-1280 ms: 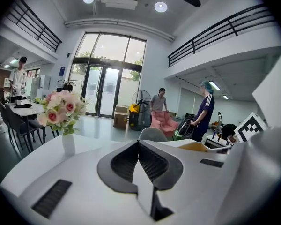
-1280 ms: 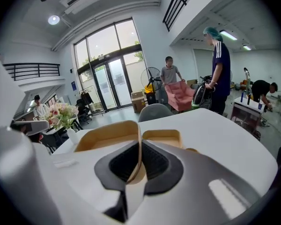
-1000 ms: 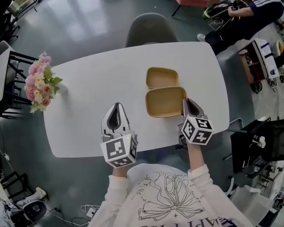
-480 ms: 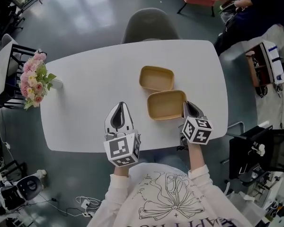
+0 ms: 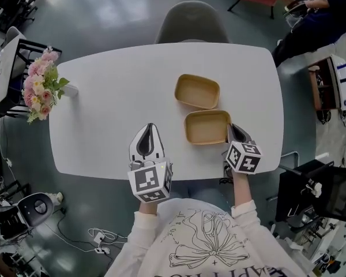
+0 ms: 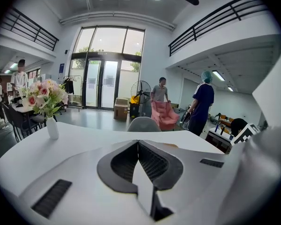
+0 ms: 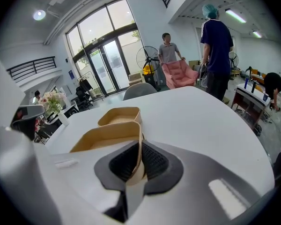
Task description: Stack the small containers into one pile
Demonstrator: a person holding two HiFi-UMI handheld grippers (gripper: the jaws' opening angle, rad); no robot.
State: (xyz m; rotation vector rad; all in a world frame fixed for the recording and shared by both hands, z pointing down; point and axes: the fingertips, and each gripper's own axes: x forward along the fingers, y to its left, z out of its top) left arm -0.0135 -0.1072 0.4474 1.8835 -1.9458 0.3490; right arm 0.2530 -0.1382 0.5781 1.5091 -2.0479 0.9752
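Note:
Two tan rectangular containers are over the white table [image 5: 115,97]. The nearer container [image 5: 207,127] is pinched by its right wall in my right gripper [image 5: 230,128], which is shut on it; the right gripper view shows the wall of that nearer container [image 7: 110,136] between the pads. The farther container [image 5: 197,90] rests just beyond it, also seen as the farther container [image 7: 119,116]. My left gripper [image 5: 148,133] hovers left of the held container, shut with nothing in it, and in its own view the left gripper [image 6: 137,143] has its jaws closed together.
A vase of pink flowers [image 5: 41,90] stands at the table's far left corner. A grey chair [image 5: 185,22] is tucked in at the far side. People stand well beyond the table. A black stand [image 5: 314,189] is to the right.
The held container has shifted a little with my right gripper, and the view has tilted so the table sits lower and more centred. Both grippers keep the same state.

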